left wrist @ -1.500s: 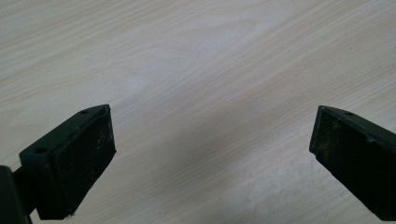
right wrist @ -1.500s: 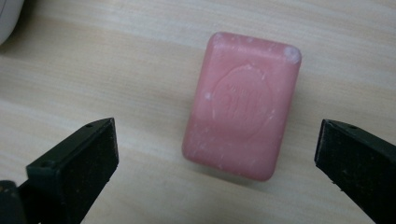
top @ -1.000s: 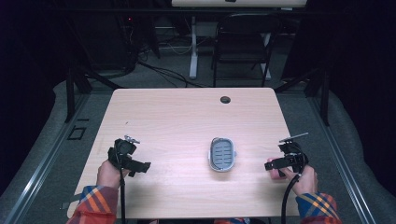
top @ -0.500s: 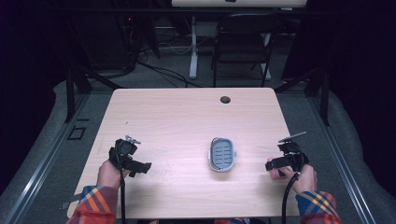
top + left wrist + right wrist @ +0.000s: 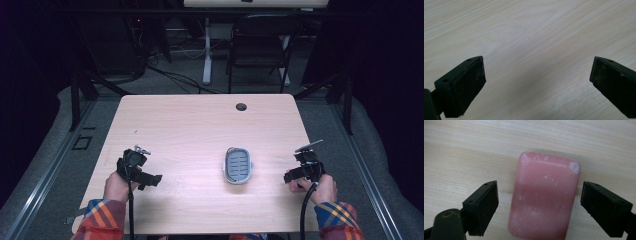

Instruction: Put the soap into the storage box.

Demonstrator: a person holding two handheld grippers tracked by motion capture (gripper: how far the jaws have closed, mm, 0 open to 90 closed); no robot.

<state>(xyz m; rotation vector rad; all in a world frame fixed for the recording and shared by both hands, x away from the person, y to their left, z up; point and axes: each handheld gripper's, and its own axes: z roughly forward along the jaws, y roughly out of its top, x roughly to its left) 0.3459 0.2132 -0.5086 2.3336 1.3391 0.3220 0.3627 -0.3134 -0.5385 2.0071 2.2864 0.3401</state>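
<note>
Over on the left, the left gripper sits low over bare tabletop, held in the person's left hand. Its jaws stand wide apart with nothing but pale wood grain between them; it holds and touches nothing.

Near the middle of the tabletop lies a small grey soap dish with a slatted floor, empty as far as I can make out, well apart from both grippers.

At the right edge, the right gripper hovers over a pink soap bar lying flat on the wood. The jaws are spread wider than the bar, one on either long side, and neither pad seems to touch it yet. From the high view the bar itself is hidden under that gripper, so its place is just beneath the right hand, well to the right of the dish.

I would expect the bar to be fairly light and solid, but waxy and slick, with rounded edges and some pale scuffs on top. It should not crush, though a hard pinch could dent it or squirt it out sideways. The safest hold looks to be across its short width, on the two long flat sides near the middle, with the pads square to them.
</note>
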